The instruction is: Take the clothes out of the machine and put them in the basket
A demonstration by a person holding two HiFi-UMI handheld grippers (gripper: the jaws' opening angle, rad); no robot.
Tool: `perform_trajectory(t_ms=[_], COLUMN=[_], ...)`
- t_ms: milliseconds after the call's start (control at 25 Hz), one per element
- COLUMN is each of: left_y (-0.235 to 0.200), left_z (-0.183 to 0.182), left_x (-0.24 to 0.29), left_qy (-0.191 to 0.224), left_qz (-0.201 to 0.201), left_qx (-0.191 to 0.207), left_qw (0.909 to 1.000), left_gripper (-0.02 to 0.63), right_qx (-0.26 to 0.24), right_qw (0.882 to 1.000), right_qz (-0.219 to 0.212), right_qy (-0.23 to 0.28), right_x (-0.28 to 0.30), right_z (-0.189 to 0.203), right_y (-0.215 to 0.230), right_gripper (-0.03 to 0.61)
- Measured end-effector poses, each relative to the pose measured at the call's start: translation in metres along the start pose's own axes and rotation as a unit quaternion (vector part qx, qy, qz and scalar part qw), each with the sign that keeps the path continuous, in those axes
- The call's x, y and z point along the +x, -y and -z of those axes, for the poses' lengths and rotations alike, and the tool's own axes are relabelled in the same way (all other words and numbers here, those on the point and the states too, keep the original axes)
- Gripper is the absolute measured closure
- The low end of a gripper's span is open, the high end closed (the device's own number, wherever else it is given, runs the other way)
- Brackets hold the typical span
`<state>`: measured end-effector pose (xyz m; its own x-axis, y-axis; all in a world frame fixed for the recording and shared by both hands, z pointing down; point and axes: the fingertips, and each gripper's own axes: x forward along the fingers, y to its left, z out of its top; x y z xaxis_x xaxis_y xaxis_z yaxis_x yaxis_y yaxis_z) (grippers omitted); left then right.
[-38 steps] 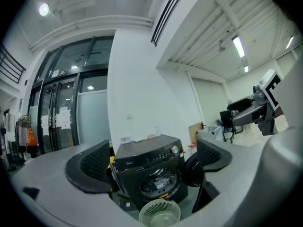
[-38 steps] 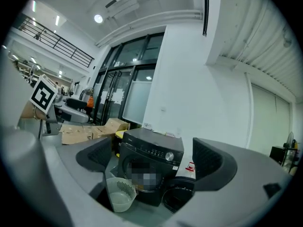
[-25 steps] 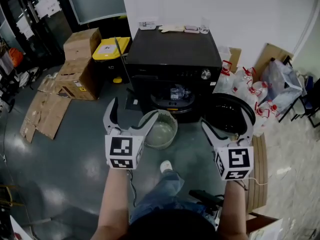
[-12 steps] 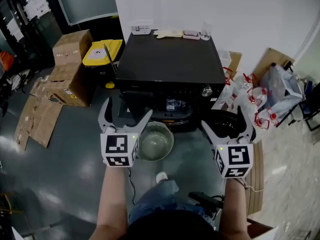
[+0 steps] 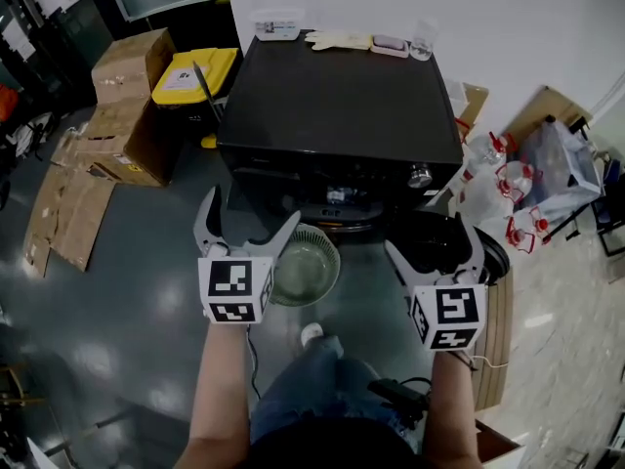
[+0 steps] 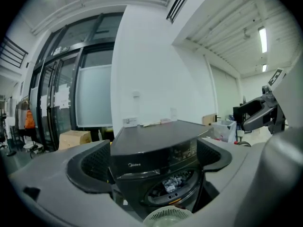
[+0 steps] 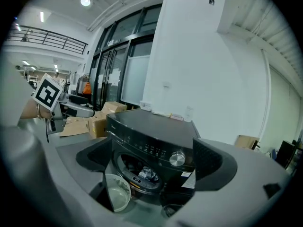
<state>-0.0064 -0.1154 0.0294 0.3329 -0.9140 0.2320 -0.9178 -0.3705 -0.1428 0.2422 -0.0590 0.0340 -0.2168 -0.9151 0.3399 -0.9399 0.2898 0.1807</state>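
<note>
Machine [image 5: 332,96]: black. Basket [image 5: 325,242]: pale green, slatted rim. Left tool [image 5: 250,213], right tool [image 5: 431,240]: grey, black-and-white square markers. Floor [image 5: 137,262]: grey.

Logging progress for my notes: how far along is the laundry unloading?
Done: the machine has its door open. In hand: nothing; the left claw and right claw are open and empty. Left: all of it, since the clothes sit inside the machine and the basket is empty.

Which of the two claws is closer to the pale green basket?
The left gripper: in the head view its jaw tip sits right beside the basket, while the right gripper hangs over the open door.
</note>
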Motion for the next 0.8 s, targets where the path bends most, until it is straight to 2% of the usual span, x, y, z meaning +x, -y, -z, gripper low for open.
perform_trajectory(t_ms=[200,480,800], left_y=[0.008,0.004,0.010], left_z=[0.034,0.069,0.094], left_x=[0.006,0.006,0.015], left_qy=[-0.029,-0.059,-0.085], left_qz=[0.004,-0.019,-0.029], left_qx=[-0.016,-0.044,-0.037], left_qw=[0.9994,0.9971,0.9953], left_gripper=[0.049,0.049,0.049], right_qx=[0.005,0.003,-0.020], right_qw=[0.999,0.996,0.988], right_qz=[-0.018,-0.055,-0.127], right_qy=[-0.041,-0.071,-0.086], right_x=[0.005,0.018,0.046], right_z=[0.034,0.059,0.076], right_y=[-0.011,-0.029,-0.057], right_gripper=[0.051,0.051,0.051])
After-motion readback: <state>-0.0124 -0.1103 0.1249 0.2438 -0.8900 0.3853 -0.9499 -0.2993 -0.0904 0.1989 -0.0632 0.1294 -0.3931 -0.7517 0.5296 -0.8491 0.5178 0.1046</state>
